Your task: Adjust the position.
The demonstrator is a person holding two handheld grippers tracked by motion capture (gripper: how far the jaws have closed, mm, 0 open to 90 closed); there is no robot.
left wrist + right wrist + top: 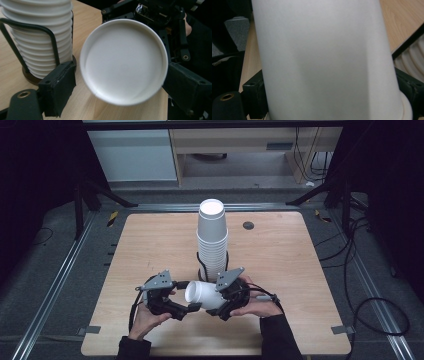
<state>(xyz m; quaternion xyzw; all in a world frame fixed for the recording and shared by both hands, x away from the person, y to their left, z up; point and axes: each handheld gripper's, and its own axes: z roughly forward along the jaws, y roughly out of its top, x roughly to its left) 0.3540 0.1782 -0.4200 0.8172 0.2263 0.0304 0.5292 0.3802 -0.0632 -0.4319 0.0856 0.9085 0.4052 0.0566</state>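
High view: single white cup [204, 294] held sideways near worktop's [280, 270] front edge, clamped in right tool [223, 304]; cup stack [212, 240] upright behind.
Left gripper view: left tool [120, 85] wide open, flanking cup's mouth, apparently apart.
Right gripper view: jaws pressed against cup's wall.

no readable text, labels or signs

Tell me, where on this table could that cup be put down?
The wooden table lies bare left of the cup stack and right of it, out to both edges. It is crowded at the front middle, where both grippers hold the paper cup beside the stack's holder.
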